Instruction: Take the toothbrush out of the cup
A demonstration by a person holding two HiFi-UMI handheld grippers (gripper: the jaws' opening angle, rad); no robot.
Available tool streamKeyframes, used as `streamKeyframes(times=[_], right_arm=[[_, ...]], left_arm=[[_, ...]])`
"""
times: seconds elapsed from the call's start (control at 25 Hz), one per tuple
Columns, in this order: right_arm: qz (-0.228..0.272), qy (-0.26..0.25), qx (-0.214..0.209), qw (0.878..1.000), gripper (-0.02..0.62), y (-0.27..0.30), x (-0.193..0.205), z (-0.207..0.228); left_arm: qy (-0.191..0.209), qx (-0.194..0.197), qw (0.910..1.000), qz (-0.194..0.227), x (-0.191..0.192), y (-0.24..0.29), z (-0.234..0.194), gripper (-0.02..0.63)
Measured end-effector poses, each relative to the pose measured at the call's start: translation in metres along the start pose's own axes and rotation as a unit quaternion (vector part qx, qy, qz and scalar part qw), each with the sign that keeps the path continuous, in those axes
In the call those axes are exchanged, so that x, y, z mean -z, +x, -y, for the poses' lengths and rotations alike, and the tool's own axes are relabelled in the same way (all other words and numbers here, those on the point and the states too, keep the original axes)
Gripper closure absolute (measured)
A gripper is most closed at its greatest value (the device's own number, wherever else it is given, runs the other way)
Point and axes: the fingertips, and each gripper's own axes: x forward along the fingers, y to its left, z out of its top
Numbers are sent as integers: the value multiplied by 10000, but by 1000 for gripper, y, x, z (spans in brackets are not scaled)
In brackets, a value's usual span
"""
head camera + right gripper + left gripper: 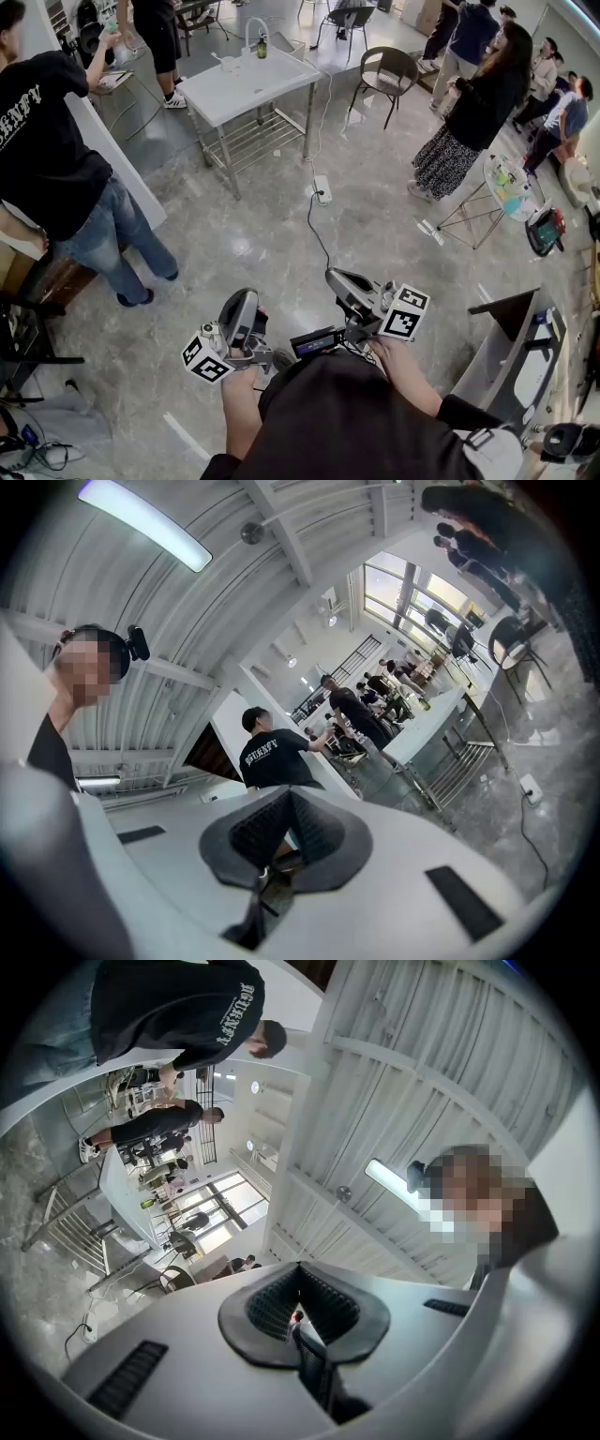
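Too small, too cropped
On the white table (258,89) ahead of me, the small white thing (228,64) near the green bottle (262,45) is too tiny for me to name; left of the table, the person in the black T-shirt (42,131) is cut off by the picture's edge.

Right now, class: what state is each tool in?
Left tool: closed, holding nothing.
Right tool: closed, holding nothing.

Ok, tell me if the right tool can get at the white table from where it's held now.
Probably not from here: the right tool is held shut near the person's body, and the white table stands far off across open floor. Nothing blocks the walk over.
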Motion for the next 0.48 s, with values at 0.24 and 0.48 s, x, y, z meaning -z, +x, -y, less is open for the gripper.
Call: streamKeyframes(times=[0.24,0.48], right_arm=[[-61,-79,-8,9999,589,6,9,-11],[-93,-168,-28,9998,589,15,14,-23]], left_arm=[[28,28,10000,63,-7,-12,3,598],[75,79,9998,160,-19,-24,6,598]])
